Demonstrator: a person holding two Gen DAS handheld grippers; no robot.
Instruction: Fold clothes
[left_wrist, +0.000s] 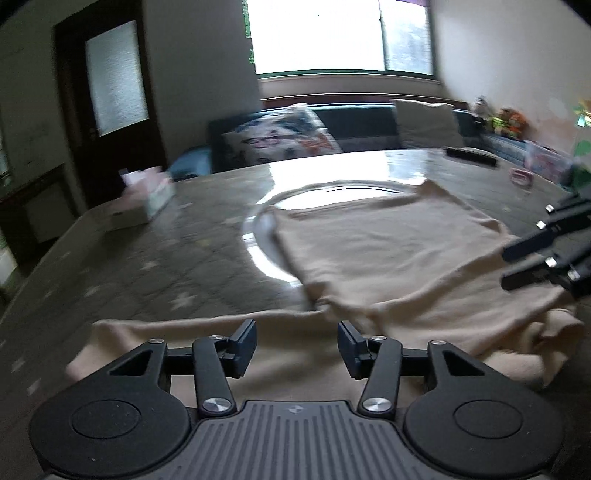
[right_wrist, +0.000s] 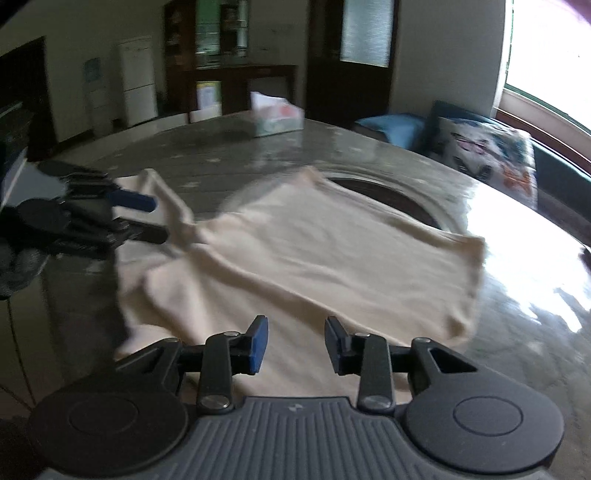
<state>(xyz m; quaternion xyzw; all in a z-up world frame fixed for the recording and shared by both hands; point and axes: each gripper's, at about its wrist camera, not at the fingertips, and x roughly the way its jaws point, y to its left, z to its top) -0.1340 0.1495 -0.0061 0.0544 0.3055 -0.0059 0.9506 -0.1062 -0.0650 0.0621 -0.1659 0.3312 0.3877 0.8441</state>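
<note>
A beige garment (left_wrist: 388, 251) lies spread on the round grey table (left_wrist: 166, 266), part of it over the glass turntable (left_wrist: 266, 221). It also shows in the right wrist view (right_wrist: 314, 251). My left gripper (left_wrist: 297, 345) is open and empty, just above the garment's near edge and sleeve. My right gripper (right_wrist: 295, 343) is open and empty over the garment's near edge. The right gripper shows at the right edge of the left wrist view (left_wrist: 517, 266). The left gripper shows at the left of the right wrist view (right_wrist: 151, 218), near a sleeve.
A tissue box (left_wrist: 144, 199) stands on the table's far left; it also shows in the right wrist view (right_wrist: 277, 118). A dark flat object (left_wrist: 469, 155) and a small pink item (left_wrist: 521, 177) lie at the far right. A sofa with cushions (left_wrist: 280, 140) stands behind the table.
</note>
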